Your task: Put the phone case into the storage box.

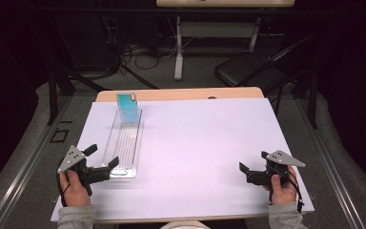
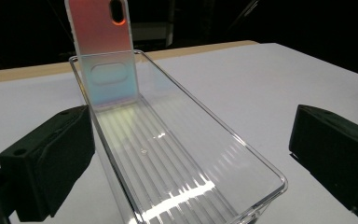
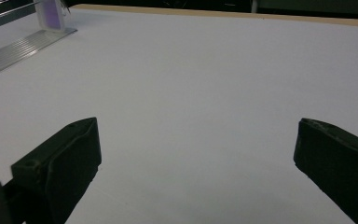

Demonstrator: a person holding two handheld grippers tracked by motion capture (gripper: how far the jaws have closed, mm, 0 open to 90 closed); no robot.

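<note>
So the clear tray (image 1: pixel 124 143) runs lengthwise from the table's near-left edge toward the far edge, phone case (image 1: pixel 127 109) propped at its far end; left gripper (image 1: pixel 106 168) straddles the near end, jaws released; right gripper (image 1: pixel 249 172) also released, well apart.

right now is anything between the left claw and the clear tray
Nothing visible. The left claw is open, its jaws either side of the near end of the clear tray; the phone case leans at the far end.
</note>
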